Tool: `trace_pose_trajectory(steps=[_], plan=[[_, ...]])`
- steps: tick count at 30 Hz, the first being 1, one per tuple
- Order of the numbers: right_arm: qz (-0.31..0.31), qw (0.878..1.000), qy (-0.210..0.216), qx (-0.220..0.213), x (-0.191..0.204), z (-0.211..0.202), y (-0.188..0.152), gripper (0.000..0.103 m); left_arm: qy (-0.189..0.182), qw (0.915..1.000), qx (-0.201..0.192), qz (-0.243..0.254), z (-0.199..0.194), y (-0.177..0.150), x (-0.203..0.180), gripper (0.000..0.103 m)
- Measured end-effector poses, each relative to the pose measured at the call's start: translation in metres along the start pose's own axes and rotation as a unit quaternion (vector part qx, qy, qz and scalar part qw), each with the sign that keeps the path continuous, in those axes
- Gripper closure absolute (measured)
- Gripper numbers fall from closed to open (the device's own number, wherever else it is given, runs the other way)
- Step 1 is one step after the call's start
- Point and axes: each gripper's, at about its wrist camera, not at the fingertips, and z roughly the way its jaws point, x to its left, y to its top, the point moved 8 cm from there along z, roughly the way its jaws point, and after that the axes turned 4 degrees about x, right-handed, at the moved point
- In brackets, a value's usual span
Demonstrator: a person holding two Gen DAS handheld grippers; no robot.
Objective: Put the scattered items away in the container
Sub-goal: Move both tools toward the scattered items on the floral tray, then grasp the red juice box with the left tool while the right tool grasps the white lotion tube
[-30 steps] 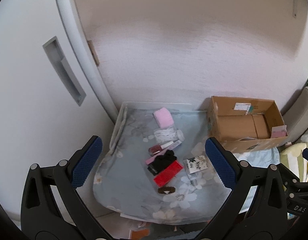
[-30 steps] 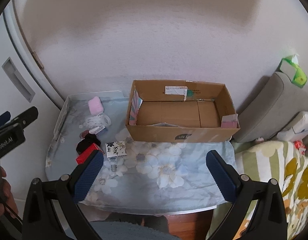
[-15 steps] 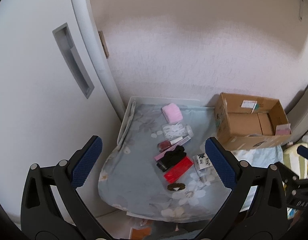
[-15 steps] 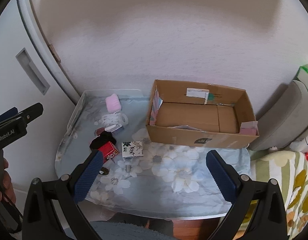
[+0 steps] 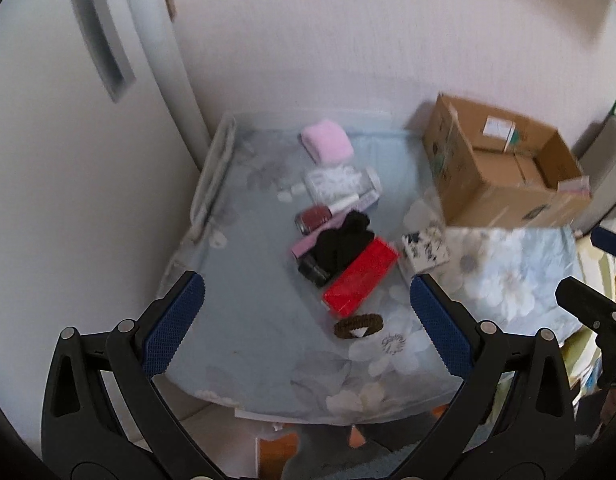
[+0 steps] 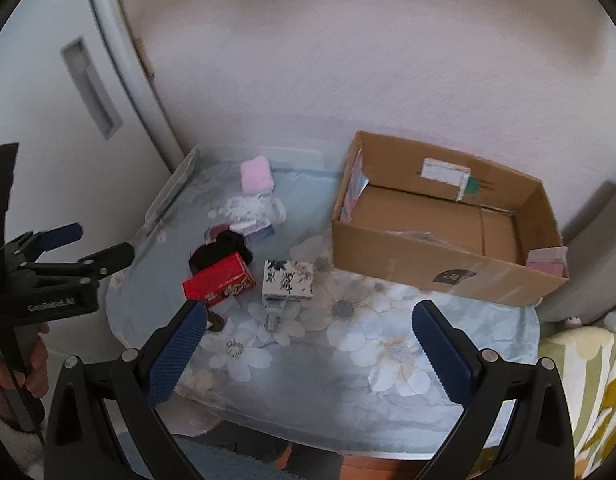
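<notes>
Now both cams sit closer to the table (image 5: pixel 244 264) than a sec ago, w/ the items bigger in frame and the box (image 6: pixel 440 232) swung further right in the left view; nothing on the cloth has shifted. Left claw (image 5: pixel 304 320) hangs wide, empty, above the pile; right claw (image 6: pixel 308 344) also wide, empty, over the cloth's front part. Count: 1 cardboard box (image 5: pixel 504 184), open-topped, at the table's back right; 1 red box (image 5: pixel 360 282); 1 black cloth bundle (image 5: pixel 344 240) touching it; 1 pink pad (image 5: pixel 326 144) near the back; 1 dark-red bottle (image 5: pixel 314 216); 1 brown hair tie (image 5: pixel 358 326); 1 black-and-white patterned carton (image 6: pixel 288 280) just beside the red box (image 6: pixel 220 280). All still outside the box. Clear packet (image 5: pixel 340 182) is blurry, contents unreadable. Hair tie mostly hidden behind the right claw's finger in the right view. Pink thing in the box's corner (image 6: pixel 548 260) is cut off by the wall.
</notes>
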Motion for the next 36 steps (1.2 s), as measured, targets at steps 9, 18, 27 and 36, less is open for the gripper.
trace_pose_trajectory(steps=[9, 18, 27, 36], plan=[[-0.025, 0.999, 0.018, 0.015, 0.012, 0.059, -0.025, 0.009, -0.003, 0.9988, 0.022, 0.044, 0.066, -0.018, -0.019, 0.001], [-0.050, 0.998, 0.028, 0.039, 0.015, 0.114, -0.042, 0.033, -0.026, 0.9985, 0.036, 0.033, 0.107, -0.027, -0.021, 0.001], [-0.057, 0.996, 0.051, 0.043, 0.025, 0.134, -0.042, 0.035, -0.058, 0.9977, 0.014, 0.032, 0.108, -0.029, -0.024, 0.001], [-0.060, 0.995, 0.063, 0.050, 0.029, 0.148, -0.039, 0.035, -0.081, 0.9961, 0.022, 0.027, 0.115, -0.037, -0.024, 0.004]])
